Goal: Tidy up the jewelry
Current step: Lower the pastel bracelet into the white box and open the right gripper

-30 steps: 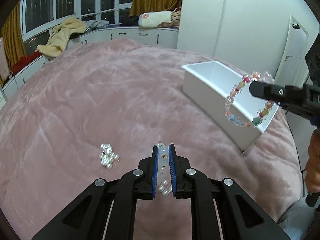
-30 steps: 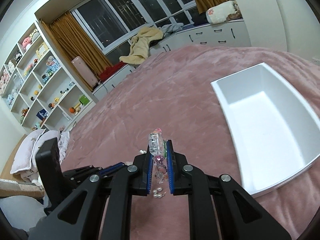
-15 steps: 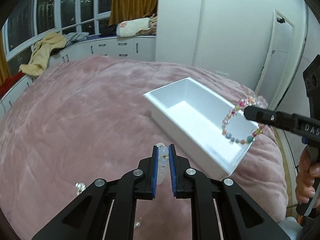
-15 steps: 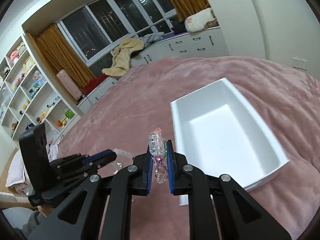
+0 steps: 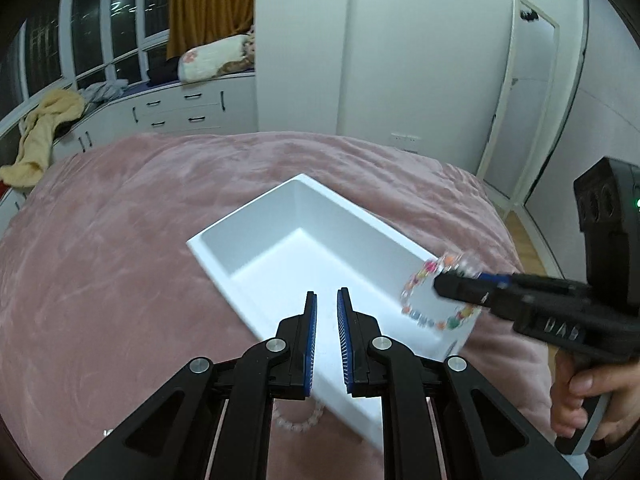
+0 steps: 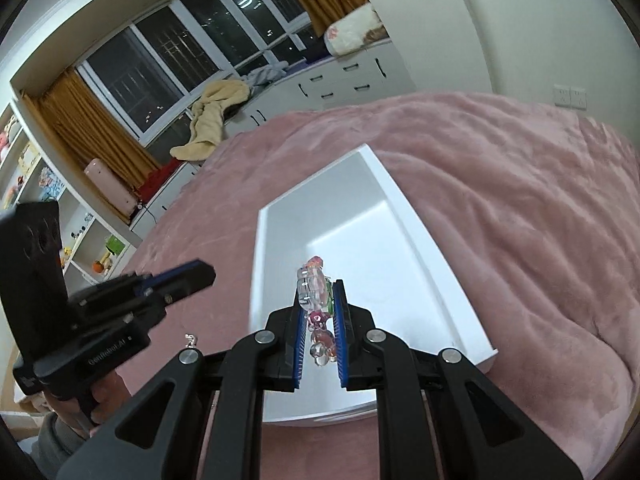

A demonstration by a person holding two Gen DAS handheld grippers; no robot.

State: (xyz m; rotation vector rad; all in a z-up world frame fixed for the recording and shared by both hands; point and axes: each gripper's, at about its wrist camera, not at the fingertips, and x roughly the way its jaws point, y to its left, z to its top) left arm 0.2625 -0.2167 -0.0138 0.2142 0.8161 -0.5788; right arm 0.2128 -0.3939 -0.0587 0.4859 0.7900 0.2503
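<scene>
A white rectangular box (image 5: pixel 304 236) lies on the pink bedspread; it also shows in the right wrist view (image 6: pixel 360 240). My left gripper (image 5: pixel 326 300) is slightly open and empty over the box's near rim. A pale bead bracelet (image 5: pixel 298 420) hangs or lies below it, outside the box's near wall. My right gripper (image 6: pixel 318 292) is shut on a colourful bead bracelet (image 6: pixel 314 288) above the box. From the left wrist view that bracelet (image 5: pixel 432 296) dangles over the box's right end.
The pink bedspread (image 5: pixel 100 280) covers the whole bed. A small earring-like piece (image 6: pixel 191 339) lies on it left of the box. White drawers (image 5: pixel 180 112) and a door (image 5: pixel 520 100) stand beyond the bed.
My left gripper has moved over the box and opened, and the pale bracelet has dropped from it. My right gripper has carried the colourful bracelet over the box.
</scene>
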